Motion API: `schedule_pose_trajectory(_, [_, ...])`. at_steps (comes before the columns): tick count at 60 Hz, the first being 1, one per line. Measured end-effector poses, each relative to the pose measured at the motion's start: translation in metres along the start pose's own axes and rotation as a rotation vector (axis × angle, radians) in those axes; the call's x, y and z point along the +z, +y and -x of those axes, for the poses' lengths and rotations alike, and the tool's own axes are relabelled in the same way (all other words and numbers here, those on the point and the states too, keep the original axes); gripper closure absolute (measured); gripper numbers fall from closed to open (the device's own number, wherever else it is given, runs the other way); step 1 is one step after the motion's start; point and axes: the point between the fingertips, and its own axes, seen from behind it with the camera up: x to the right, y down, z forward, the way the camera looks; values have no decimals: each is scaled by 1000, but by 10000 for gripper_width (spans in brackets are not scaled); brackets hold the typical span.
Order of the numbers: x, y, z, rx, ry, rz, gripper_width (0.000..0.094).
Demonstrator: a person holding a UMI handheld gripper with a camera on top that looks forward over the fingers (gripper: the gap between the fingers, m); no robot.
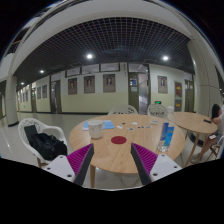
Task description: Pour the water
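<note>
Claw (111, 160) open, held above round table (130, 150); no writing legible.

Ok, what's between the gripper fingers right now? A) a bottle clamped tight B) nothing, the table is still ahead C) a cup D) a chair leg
B: the gripper is open with nothing between its fingers; the round wooden table and its cup lie beyond them.

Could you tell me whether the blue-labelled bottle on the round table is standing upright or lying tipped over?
Upright: the bottle stands on the round table, beyond the open tool.
</note>
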Motion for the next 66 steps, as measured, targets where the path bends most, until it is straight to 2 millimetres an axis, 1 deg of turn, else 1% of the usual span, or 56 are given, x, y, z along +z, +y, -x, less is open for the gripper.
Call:
schedule_pose_trajectory(2, [-1,1,2,3,-3,3,144])
schedule_pose_trajectory(6, [-3,1,-5,-3,2,4,146])
schedule_pose_trajectory(7, [-2,1,-11,-9,7,4,148])
schedule_pose_trajectory(8, [1,6,-19,-13,10,0,147])
schedule_pose_trajectory(11, [1,5,-35,-40,37,-16,148])
schedule_pose_trajectory(12, [2,5,-43,-53,50,-24,150])
schedule_pose_trajectory(13, [0,0,-46,-68,65,-32,152])
schedule_pose_trajectory(14, [2,-3,-53,-81,80,-42,152])
schedule_pose_trajectory(15, [12,-1,-64,-96,95,-54,152])
schedule_pose_trajectory(18, [15,-6,-90,-133,142,-85,159])
schedule_pose_trajectory(19, [7,-10,-97,-141,160,-90,159])
schedule_pose_trajectory(20, [18,-7,-110,-147,178,-96,161])
schedule_pose_trajectory(21, [6,-9,-118,-150,195,-98,161])
schedule_pose_trajectory(22, [27,-7,-129,-152,210,-103,164])
schedule_pose_trajectory(26, [37,-7,-166,-141,254,-108,171])
schedule_pose_trajectory(27, [23,-6,-174,-133,262,-107,171])
schedule_pose_trajectory(28, [43,-5,-183,-126,267,-110,172])
schedule_pose_trajectory(32, [66,-4,-209,-98,262,-110,171])
schedule_pose_trajectory(33, [58,-4,-213,-90,258,-105,171])
schedule_pose_trajectory(34, [71,0,-223,-84,255,-102,171])
schedule_pose_trajectory(35, [90,2,-222,-80,256,-97,170])
schedule_pose_trajectory(41, [133,2,-251,-58,252,-83,171])
schedule_pose_trajectory(44, [149,4,-264,-50,256,-72,170])
schedule_pose_trajectory(47, [165,1,-270,-44,246,-81,171])
schedule_pose_trajectory(48, [166,0,-274,-41,240,-86,170])
schedule_pose_trajectory(49, [175,1,-274,-41,235,-91,170])
schedule_pose_trajectory(54, [194,2,-281,-34,223,-87,183])
schedule_pose_trajectory(55, [192,3,-285,-29,220,-84,200])
schedule_pose_trajectory(56, [198,4,-285,-25,214,-83,268])
schedule_pose_trajectory(59, [203,5,-282,0,181,-81,470])
schedule_pose_trajectory(61, [207,4,-283,26,182,-95,479])
schedule_pose_trajectory(66, [207,6,-284,32,205,-95,519])
